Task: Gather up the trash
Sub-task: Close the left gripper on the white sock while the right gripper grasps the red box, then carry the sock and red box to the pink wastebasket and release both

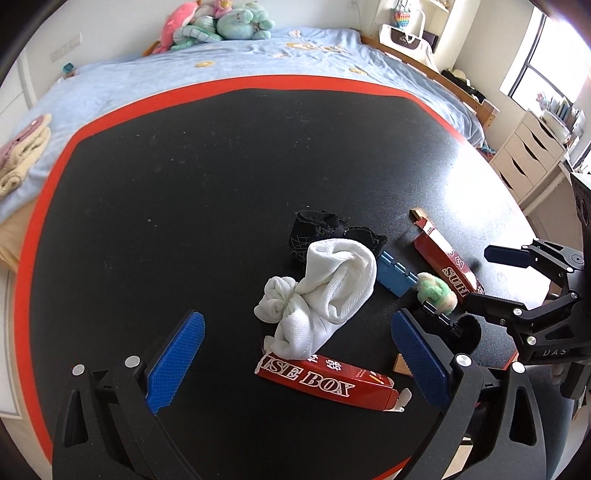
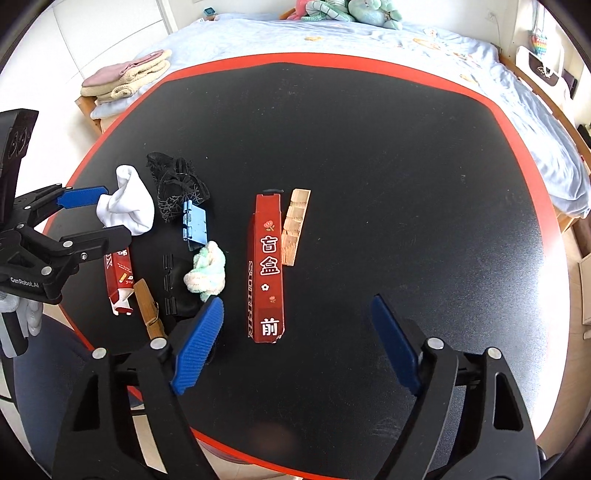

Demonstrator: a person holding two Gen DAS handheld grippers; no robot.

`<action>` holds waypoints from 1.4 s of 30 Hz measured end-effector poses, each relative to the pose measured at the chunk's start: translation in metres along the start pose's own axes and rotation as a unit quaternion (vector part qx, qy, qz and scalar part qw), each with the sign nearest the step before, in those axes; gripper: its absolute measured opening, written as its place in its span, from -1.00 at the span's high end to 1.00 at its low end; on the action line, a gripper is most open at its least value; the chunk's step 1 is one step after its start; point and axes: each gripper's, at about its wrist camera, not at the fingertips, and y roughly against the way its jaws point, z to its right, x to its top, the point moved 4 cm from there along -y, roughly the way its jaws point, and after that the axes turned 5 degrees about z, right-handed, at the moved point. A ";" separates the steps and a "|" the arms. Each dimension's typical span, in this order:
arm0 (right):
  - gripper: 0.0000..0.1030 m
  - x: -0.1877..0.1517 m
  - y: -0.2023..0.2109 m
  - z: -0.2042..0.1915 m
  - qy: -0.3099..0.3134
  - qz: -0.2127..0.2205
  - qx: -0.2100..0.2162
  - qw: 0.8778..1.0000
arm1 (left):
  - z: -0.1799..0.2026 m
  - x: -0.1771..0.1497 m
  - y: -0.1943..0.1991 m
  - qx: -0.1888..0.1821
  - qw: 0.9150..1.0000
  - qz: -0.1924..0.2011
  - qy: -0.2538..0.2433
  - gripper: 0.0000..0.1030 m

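Blue-sheeted bed (image 1: 229,62), plush toys (image 1: 221,22) at its head, folded towels (image 2: 125,77), white drawer unit (image 1: 532,155)

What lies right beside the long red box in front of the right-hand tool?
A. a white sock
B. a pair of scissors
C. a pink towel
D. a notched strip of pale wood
D: in the right wrist view a notched strip of pale wood lies along the far right side of the long red box, parallel to it; the white sock sits farther left.
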 end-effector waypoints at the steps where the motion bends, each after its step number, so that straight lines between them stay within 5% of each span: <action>1: -0.33 -0.001 -0.001 -0.001 0.000 -0.003 0.003 1.000 | 0.000 -0.001 0.000 -0.002 1.000 -0.001 0.001 -0.81; 5: -0.03 0.001 0.000 -0.005 0.007 -0.002 0.008 1.000 | -0.002 -0.001 -0.001 -0.002 1.000 -0.008 -0.002 -0.31; 7: 0.34 0.001 0.001 -0.005 0.013 -0.004 0.008 1.000 | -0.002 -0.003 0.001 -0.003 1.000 -0.008 -0.004 -0.04; 9: 0.59 0.001 0.002 -0.007 0.017 -0.002 0.009 1.000 | -0.002 0.001 0.000 -0.004 1.000 -0.005 -0.006 0.15; 12: 0.68 0.000 0.006 -0.006 0.016 0.002 0.011 1.000 | -0.003 0.000 0.005 -0.006 1.000 0.000 -0.008 0.25; 29: 0.72 -0.013 0.079 -0.012 0.015 0.059 0.019 0.998 | 0.004 -0.013 0.068 -0.005 0.999 0.050 -0.015 0.29; 42: 0.72 -0.075 0.129 -0.043 0.028 0.083 0.031 0.996 | 0.033 -0.069 0.120 -0.021 0.997 0.070 -0.039 0.29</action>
